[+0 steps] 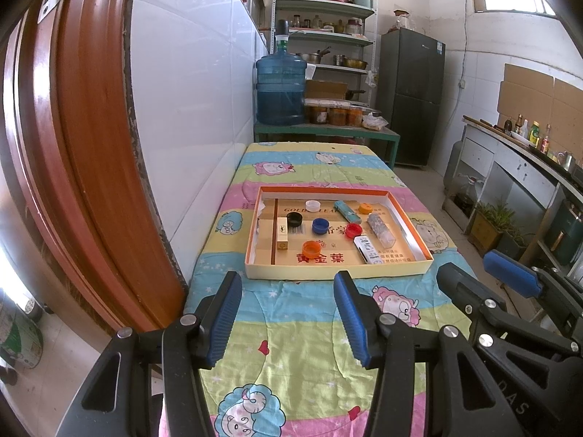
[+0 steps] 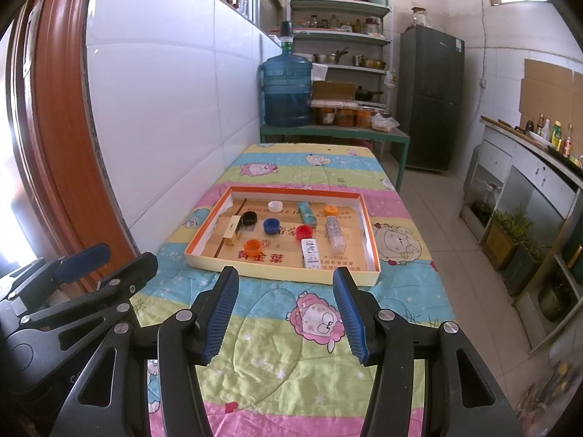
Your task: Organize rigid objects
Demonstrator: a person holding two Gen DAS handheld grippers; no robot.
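Both grippers — left gripper (image 1: 288,284), right gripper (image 2: 286,280) — fingers apart, short of tray (image 2: 280,271)

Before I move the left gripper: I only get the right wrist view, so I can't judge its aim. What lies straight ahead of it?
Observer: The left gripper is open, holding nothing; the round orange plastic cap in the shallow cardboard tray sits ahead, between its fingers.
Operator: Anything low on its left?
Observer: Yes, a green-and-white object stands on the floor beyond the reddish wooden door frame.
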